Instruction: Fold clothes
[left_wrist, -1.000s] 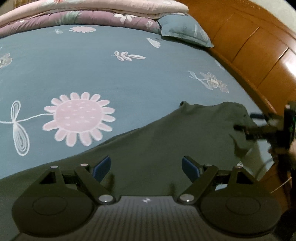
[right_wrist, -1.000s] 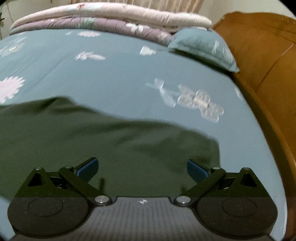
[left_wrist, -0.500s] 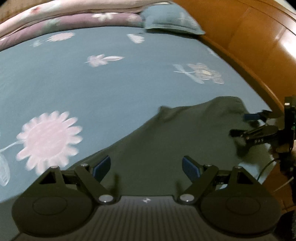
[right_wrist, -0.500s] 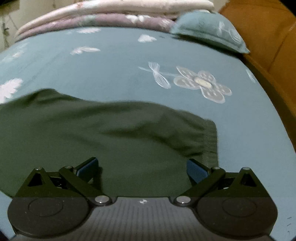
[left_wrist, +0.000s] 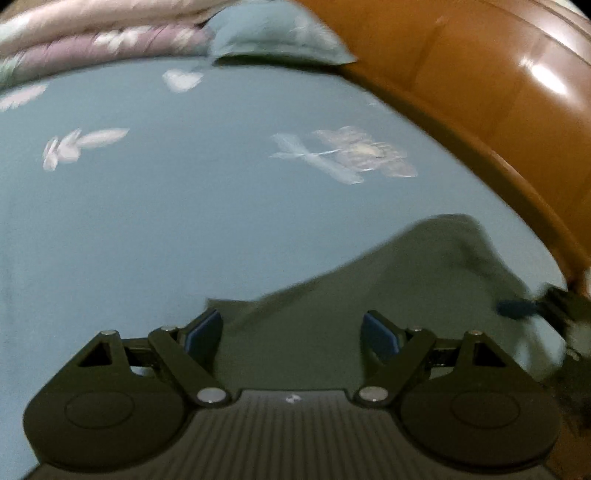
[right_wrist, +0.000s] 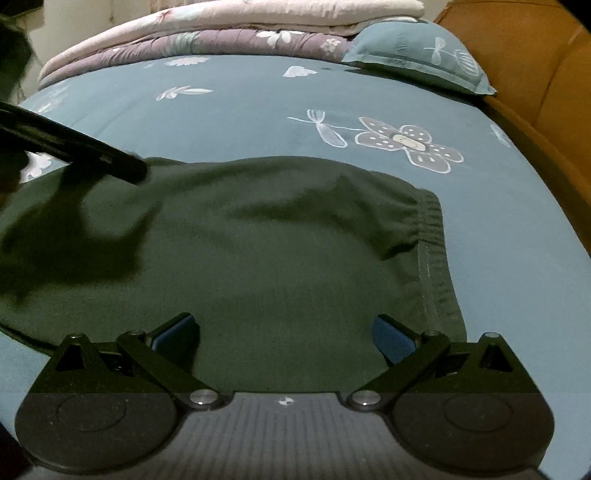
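A dark green garment (right_wrist: 280, 240) lies spread on the bed, its elastic waistband (right_wrist: 436, 258) at the right. My right gripper (right_wrist: 284, 332) hovers open over its near edge, nothing between the blue pads. In the left wrist view the same garment (left_wrist: 369, 295) fills the lower right, blurred by motion. My left gripper (left_wrist: 291, 328) is open just above the cloth near its far edge. The left gripper's black finger (right_wrist: 110, 162) reaches in from the left of the right wrist view, over the garment's far edge. The right gripper's blue tip (left_wrist: 517, 308) shows at the right of the left wrist view.
The bed has a teal sheet (right_wrist: 258, 110) with white flower prints. A teal pillow (right_wrist: 417, 51) and folded quilts (right_wrist: 207, 33) lie at the head. A wooden bed frame (left_wrist: 480, 110) runs along the right side.
Both grippers have swung right and dropped closer to the garment. The waistband has come into the right wrist view, and the left gripper now reaches over the cloth's far edge. Both stay open.
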